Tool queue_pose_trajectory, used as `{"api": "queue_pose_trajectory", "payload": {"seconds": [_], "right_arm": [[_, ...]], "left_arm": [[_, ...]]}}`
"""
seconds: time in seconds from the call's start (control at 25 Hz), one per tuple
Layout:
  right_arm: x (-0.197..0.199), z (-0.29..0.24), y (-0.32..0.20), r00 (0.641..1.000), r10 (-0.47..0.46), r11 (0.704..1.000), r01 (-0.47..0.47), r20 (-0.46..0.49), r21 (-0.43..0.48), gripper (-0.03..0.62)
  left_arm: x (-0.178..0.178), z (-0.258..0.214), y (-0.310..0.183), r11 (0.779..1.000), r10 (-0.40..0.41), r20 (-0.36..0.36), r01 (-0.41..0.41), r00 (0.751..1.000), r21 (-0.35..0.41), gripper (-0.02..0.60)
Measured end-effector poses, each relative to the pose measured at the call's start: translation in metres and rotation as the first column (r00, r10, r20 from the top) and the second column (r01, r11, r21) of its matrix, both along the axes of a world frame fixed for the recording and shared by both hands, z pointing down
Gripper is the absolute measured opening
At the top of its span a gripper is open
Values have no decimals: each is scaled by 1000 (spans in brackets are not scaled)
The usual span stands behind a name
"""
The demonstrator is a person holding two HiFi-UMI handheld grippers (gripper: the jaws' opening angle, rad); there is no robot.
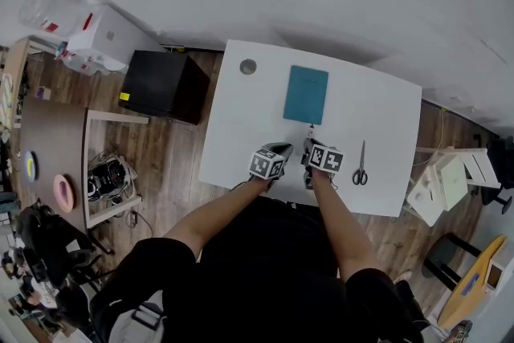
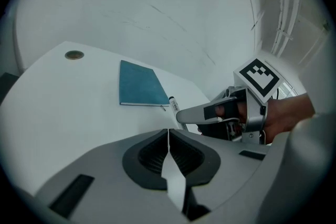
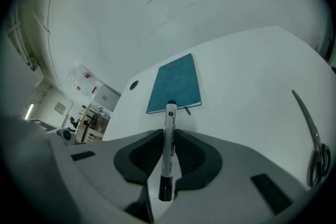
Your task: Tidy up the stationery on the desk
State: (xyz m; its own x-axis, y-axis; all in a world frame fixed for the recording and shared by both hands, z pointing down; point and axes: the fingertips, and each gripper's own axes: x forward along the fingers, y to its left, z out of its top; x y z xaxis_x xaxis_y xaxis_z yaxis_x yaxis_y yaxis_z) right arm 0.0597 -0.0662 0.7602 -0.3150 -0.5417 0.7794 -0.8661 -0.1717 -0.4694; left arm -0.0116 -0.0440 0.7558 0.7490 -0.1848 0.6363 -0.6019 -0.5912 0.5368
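Now the white desk (image 1: 233,140) is bearing a teal notebook (image 1: 306,94) at its middle. The left gripper (image 2: 168,140) is hovering empty, jaws together. The right gripper (image 3: 167,152), with scissors (image 1: 361,165) lying to its right, is clamping a white marker (image 3: 168,134) just short of the notebook.

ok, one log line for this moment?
left gripper: shut, empty | right gripper: shut on marker | notebook, scissors: on desk

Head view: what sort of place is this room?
Likely an office or workroom: a white rectangular desk bearing a flat teal notebook and metal scissors, a black box-shaped cabinet beside it, and a wood-plank floor.
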Motion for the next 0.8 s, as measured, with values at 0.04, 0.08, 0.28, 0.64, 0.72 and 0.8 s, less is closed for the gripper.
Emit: {"api": "queue_pose_trajectory", "payload": {"seconds": [0.04, 0.08, 0.28, 0.64, 0.72, 0.8], "right_arm": [[9, 0, -4, 1000, 1, 1000, -1, 1, 5, 83], [18, 0, -8, 1000, 4, 1000, -4, 3, 11, 83], [57, 10, -21, 1000, 22, 1000, -22, 11, 21, 83], [86, 18, -57, 997, 46, 999, -48, 62, 20, 83], [93, 17, -68, 996, 54, 998, -56, 65, 24, 83], [99, 18, -78, 996, 61, 998, -63, 67, 22, 83]], "left_arm": [[9, -2, -5, 1000, -9, -2, 9, 1000, 8, 20], [17, -4, -11, 1000, -17, 0, 17, 1000, 18, 19], [49, -8, -43, 997, -55, 28, 54, 998, 57, 20], [76, 1, -69, 996, -73, 38, 71, 997, 50, 20], [81, 1, -75, 996, -75, 37, 73, 997, 56, 20], [85, 1, -82, 995, -77, 35, 74, 996, 62, 20]]}}
